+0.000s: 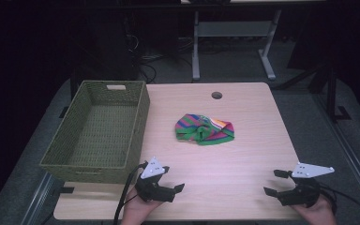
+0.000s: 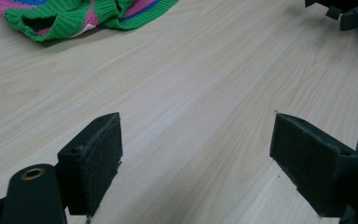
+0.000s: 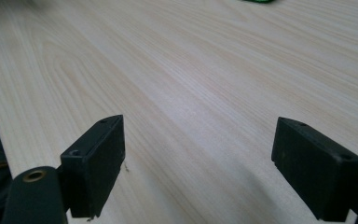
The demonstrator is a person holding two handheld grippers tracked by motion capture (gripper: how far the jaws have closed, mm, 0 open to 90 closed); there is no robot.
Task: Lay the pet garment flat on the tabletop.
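Two grippers, left gripper (image 1: 172, 186) at 7 o'clock and right gripper (image 1: 275, 182) at 5 o'clock, rest jaws spread and empty on the table (image 1: 243, 154), striped knit garment (image 1: 205, 129) at centre, green wicker basket (image 1: 98, 131) at 9 o'clock.

Left gripper (image 1: 172, 184), right gripper (image 1: 277, 182): jaws apart, seemingly empty

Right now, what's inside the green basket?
The green basket looks empty: its woven floor shows bare. The strip just behind its near wall is hidden from the high view.

A striped knit cloth (image 1: 205, 129) lies mid-bench (image 1: 243, 159), beside a green wicker basket (image 1: 101, 131); both tools, left tool (image 1: 168, 180) and right tool (image 1: 274, 183), gape near the front edge.
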